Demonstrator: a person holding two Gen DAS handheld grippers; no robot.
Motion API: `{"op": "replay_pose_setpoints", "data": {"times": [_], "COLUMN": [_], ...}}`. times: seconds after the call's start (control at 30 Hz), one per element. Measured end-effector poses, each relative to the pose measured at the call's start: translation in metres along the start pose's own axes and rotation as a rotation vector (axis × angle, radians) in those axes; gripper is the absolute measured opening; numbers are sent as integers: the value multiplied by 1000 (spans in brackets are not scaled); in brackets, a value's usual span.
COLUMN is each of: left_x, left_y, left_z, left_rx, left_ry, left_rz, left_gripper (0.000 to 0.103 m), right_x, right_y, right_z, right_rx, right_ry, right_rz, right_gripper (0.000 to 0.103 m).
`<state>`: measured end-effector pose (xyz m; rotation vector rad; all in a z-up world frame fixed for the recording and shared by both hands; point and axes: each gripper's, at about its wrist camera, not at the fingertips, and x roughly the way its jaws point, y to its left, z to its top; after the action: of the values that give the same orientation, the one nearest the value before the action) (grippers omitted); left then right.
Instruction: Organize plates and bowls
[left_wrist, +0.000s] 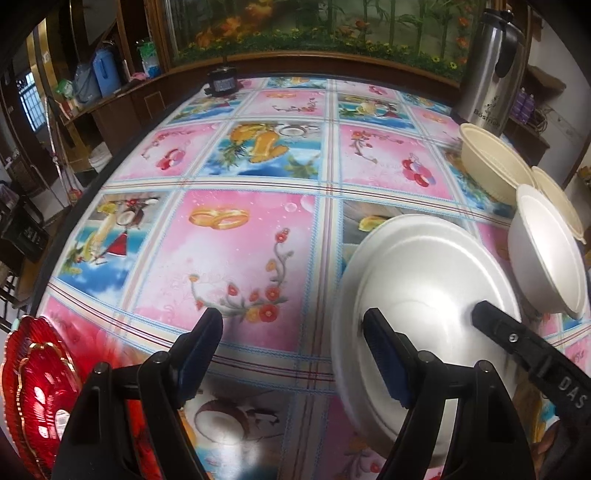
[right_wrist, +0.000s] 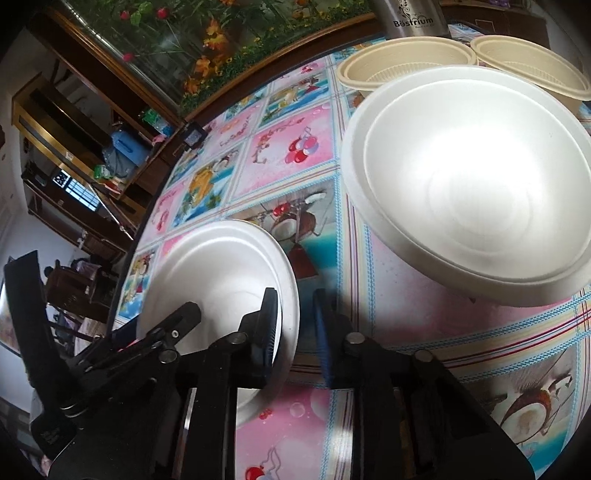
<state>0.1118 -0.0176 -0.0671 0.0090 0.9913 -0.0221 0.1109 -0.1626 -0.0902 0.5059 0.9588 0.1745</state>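
Observation:
A white foam bowl (left_wrist: 424, 280) sits near the table's front edge. My right gripper (right_wrist: 295, 314) is shut on the near rim of this bowl (right_wrist: 221, 266), one pad inside and one outside. My left gripper (left_wrist: 291, 332) is open, with only tablecloth between its fingers. Its right finger stands over the bowl's left side. A second white bowl (right_wrist: 472, 184) stands to the right, with two beige bowls (right_wrist: 406, 62) (right_wrist: 528, 62) behind it. Red scalloped plates (left_wrist: 37, 387) lie stacked at the left edge.
A steel thermos jug (left_wrist: 491, 74) stands at the back right behind the beige bowls. A small black device (left_wrist: 221, 81) sits at the far edge. The round table (left_wrist: 236, 243) has a flowered pink and blue cloth. Wooden shelves and a planter stand beyond.

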Motion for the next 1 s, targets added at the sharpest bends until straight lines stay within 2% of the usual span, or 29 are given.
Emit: {"op": "replay_pose_setpoints", "data": {"times": [0.03,0.1,0.13,0.17,0.2,0.3,0.57,0.7,0.83,1.0], "left_x": [0,1,1,2,2,2,-4,-21,-49,-81], "left_y": [0,-4,-6,-8,-9,-10,-8,-3,13,53], "left_z": [0,0,0,0,-1,-1,-9,-12,-19,-31], "left_rx": [-2,3,10,14,15,8,7,4,-2,-55], "left_ry": [1,16,23,27,32,36,49,29,-20,-59], "left_rz": [-18,-55,-71,-83,-93,-106,-124,-114,-84,-62], "left_gripper": [66,45,41,30,24,22,20,20,20,20], "right_x": [0,-1,-2,-3,-3,-5,-9,-19,-33,-42], "right_y": [-1,2,3,6,9,17,15,21,38,79], "right_z": [0,-1,-1,-2,-3,-4,-6,-11,-23,-38], "right_rx": [1,-11,-20,-35,-50,-90,-81,-81,-88,-153], "right_ry": [1,-5,-10,-18,-26,-47,-53,-82,-121,-124], "right_rz": [2,9,7,5,1,-26,-14,8,61,104], "right_gripper": [15,14,12,10,10,10,10,10,10,10]}}
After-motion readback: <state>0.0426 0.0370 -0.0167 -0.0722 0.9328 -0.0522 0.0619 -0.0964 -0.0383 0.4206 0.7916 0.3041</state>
